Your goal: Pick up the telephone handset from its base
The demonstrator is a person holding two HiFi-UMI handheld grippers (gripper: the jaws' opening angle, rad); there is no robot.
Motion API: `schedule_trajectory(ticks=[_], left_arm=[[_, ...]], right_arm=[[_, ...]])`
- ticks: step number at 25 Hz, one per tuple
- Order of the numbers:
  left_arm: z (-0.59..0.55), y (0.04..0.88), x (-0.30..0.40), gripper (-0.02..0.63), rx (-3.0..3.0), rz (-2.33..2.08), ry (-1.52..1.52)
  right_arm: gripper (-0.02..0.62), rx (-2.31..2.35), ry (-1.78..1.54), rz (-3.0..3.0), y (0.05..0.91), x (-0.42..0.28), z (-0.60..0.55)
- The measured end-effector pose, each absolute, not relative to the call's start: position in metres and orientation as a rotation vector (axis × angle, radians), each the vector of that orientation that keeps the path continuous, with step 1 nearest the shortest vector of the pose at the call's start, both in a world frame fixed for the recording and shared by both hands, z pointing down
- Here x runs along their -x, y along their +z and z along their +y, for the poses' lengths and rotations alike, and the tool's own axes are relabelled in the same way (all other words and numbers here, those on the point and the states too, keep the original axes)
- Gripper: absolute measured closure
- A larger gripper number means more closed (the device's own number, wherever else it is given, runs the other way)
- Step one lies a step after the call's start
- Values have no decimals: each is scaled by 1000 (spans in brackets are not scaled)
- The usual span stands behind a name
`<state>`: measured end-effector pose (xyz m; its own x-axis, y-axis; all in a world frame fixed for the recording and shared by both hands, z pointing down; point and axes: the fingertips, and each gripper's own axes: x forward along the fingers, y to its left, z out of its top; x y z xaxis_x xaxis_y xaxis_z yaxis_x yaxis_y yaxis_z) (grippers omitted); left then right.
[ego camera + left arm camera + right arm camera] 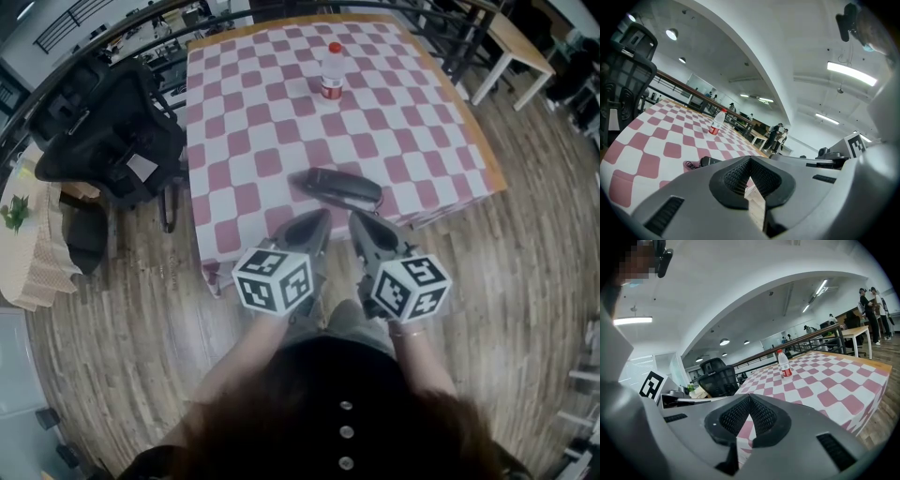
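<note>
The black telephone (342,187), handset lying on its base, sits near the front edge of the table with the pink-and-white checked cloth (253,141). In the left gripper view only its dark end (707,161) and a pink cord (689,164) show above the jaws. My left gripper (322,218) and right gripper (357,218) hover side by side just short of the phone, over the table's front edge. Both are shut with nothing between the jaws (750,159) (750,397). The phone is hidden in the right gripper view.
A water bottle with a red cap (331,72) (716,123) (783,364) stands farther back on the table. A black office chair (112,131) stands left of the table, a light wooden table (516,42) at the back right. People stand far off in the room.
</note>
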<state>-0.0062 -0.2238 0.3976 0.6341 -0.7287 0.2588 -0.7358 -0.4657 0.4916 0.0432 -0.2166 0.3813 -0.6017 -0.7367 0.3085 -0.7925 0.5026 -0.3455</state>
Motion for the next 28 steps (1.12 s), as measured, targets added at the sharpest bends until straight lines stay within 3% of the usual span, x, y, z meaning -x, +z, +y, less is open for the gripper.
schedule_trajectory(ticks=[28], left_arm=[[-273, 417, 7, 598, -2165, -1303, 39]], right_arm=[[586, -1099, 671, -2659, 389, -39, -276]])
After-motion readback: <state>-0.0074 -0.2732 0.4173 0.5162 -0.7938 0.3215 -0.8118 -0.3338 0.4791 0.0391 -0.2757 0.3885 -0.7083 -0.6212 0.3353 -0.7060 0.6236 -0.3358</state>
